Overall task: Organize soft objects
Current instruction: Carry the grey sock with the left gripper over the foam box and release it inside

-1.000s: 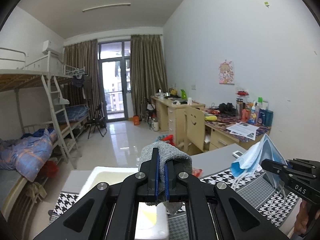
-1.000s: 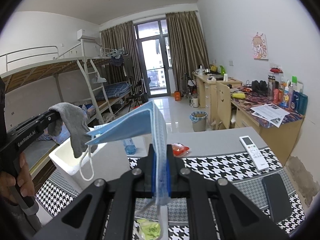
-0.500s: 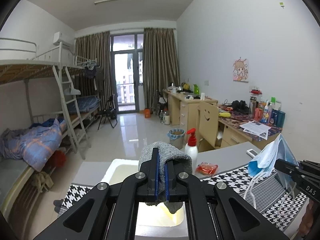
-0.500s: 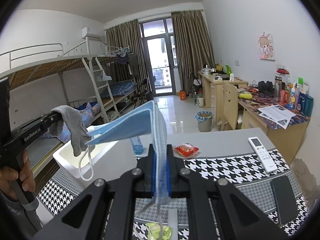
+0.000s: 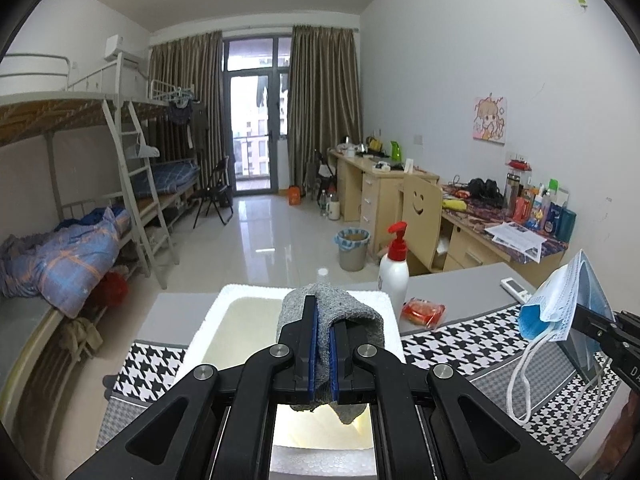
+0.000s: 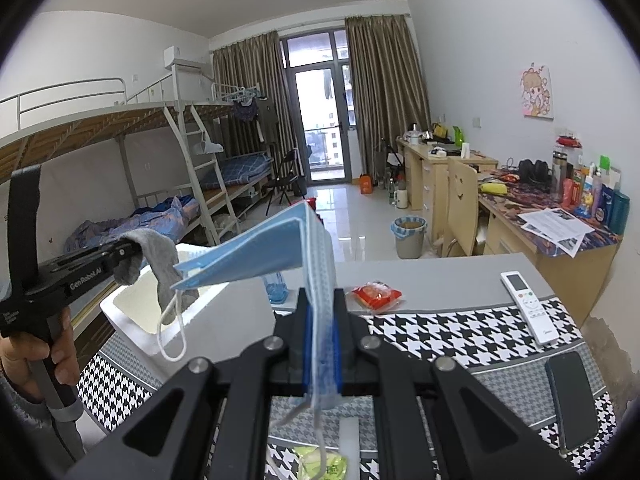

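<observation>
A grey sock (image 5: 340,314) is pinched in my left gripper (image 5: 324,320), which is shut on it and hangs over the open white foam box (image 5: 216,320). From the right wrist view the sock (image 6: 160,258) droops from the left gripper (image 6: 134,254) above the box (image 6: 132,320). My right gripper (image 6: 320,312) is shut on a blue face mask (image 6: 256,256) folded over the fingers, its ear loop dangling. The mask (image 5: 556,304) also shows at the right in the left wrist view, held above the table.
On the houndstooth cloth (image 6: 440,332) lie a white remote (image 6: 528,304), a dark phone (image 6: 572,400), a red snack packet (image 6: 376,294) and a yellow-green packet (image 6: 320,464). A red-capped pump bottle (image 5: 394,272) stands beside the box. A hand (image 6: 36,356) holds the left gripper's handle.
The left gripper with the sock has moved forward and lower over the foam box, more of whose inside now shows. The right gripper and mask have stayed nearly still.
</observation>
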The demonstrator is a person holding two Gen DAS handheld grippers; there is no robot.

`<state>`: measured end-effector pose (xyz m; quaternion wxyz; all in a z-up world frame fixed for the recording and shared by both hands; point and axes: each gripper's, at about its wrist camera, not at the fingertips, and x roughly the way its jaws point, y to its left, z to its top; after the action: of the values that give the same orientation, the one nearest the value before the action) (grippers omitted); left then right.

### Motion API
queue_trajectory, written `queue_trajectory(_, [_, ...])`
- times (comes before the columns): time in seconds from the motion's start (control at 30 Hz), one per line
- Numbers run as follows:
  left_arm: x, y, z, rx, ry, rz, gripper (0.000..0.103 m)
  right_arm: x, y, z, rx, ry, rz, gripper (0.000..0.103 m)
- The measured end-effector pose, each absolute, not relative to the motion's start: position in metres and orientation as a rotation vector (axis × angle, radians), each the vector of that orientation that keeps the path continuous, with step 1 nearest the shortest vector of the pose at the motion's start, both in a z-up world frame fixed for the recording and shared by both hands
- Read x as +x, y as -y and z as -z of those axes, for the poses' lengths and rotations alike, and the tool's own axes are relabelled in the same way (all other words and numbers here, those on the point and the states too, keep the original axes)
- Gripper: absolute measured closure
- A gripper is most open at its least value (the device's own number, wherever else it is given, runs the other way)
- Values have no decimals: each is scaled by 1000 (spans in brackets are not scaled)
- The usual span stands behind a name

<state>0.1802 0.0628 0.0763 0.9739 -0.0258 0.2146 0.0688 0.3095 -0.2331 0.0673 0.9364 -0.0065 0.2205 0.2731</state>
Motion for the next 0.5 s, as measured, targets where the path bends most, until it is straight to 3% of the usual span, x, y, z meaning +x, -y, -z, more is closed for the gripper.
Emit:
queue_trajectory(0.27, [193,-69,-65,-53,-505,-136,92,313,231,-66,-15,-457,-555,92])
queue_trajectory(0.33, [193,-70,-62,-48,-517,-143,74,314,229,-66,-18,-461,-555,92])
queue_trajectory(0.4, [193,-70,-60,-43,-518,-145,33,315,227,-65,-21,-464,-556,92])
queue_trajectory(0.5, [187,-69,-62,-44,-492,-156,16,316,225,-64,-22,-468,-557,92])
